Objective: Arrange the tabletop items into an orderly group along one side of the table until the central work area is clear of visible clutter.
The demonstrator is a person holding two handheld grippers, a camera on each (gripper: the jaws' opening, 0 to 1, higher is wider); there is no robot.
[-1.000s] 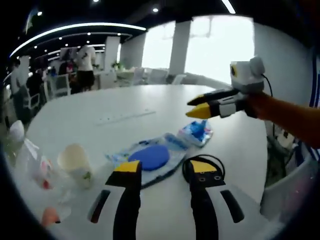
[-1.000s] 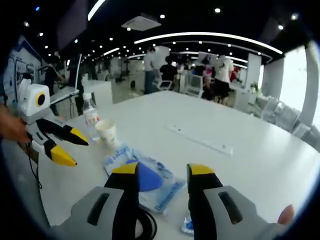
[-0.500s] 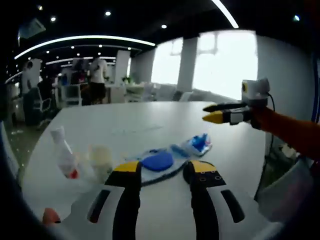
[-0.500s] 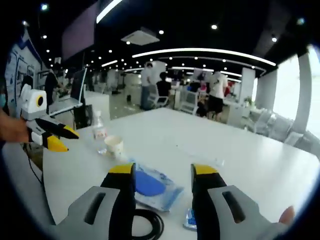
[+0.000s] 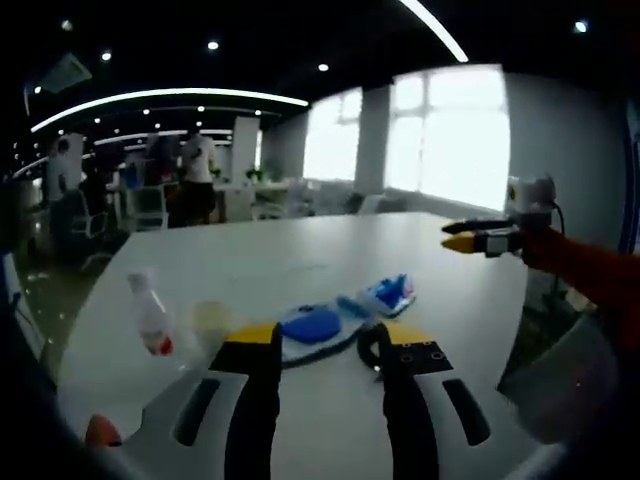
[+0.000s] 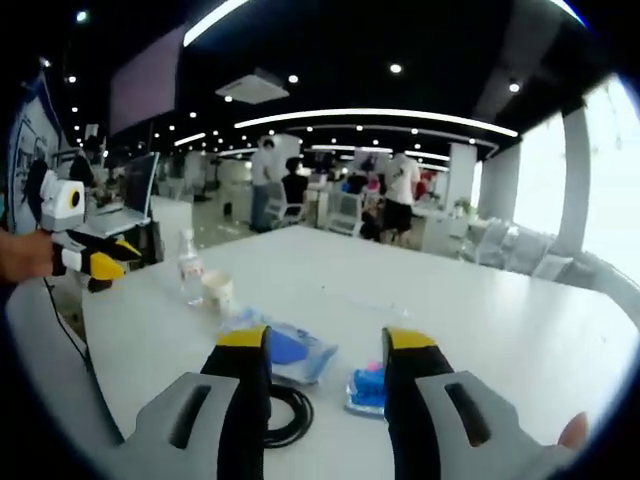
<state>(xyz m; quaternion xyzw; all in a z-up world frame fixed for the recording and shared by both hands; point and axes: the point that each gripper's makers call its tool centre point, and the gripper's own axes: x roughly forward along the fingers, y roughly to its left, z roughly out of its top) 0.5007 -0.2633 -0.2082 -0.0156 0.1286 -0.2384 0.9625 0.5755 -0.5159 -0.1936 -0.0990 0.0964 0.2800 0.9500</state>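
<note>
Setting: open office with ceiling strip lights, bright windows and people standing far back; a broad white table (image 5: 300,265) carries the clutter.
Left gripper: left gripper (image 5: 325,345) hangs above the near table edge, jaws parted and parallel, nothing between them. In the right gripper view it sits at far left (image 6: 100,265); its jaw gap is not clear there.
Right gripper: right gripper (image 6: 328,350) is also released, jaws apart and empty, raised over the table. In the left gripper view it shows at far right (image 5: 470,235) with yellow tips near each other.
Cable: a black coiled cable (image 6: 283,410) lies just beside the right gripper's left jaw.
Blue packet: a clear bag holding a blue round item (image 5: 312,326) lies mid-table, next to the cable.
Small packet: a smaller blue wrapper (image 5: 390,293) lies just beside the bag.
Cup: a paper cup (image 6: 217,291) stands upright near the bag.
Bottle: a small plastic bottle (image 5: 150,315) stands beside the cup, near the table edge.
Task state: all 5 items sit loosely grouped; no orderly row yet, I judge.
Doing it well: pick 1 side, likely by the bottle and cup; lower open jaws squarely over 1 flat item, close on an edge, and slide it without toppling the uprights.
</note>
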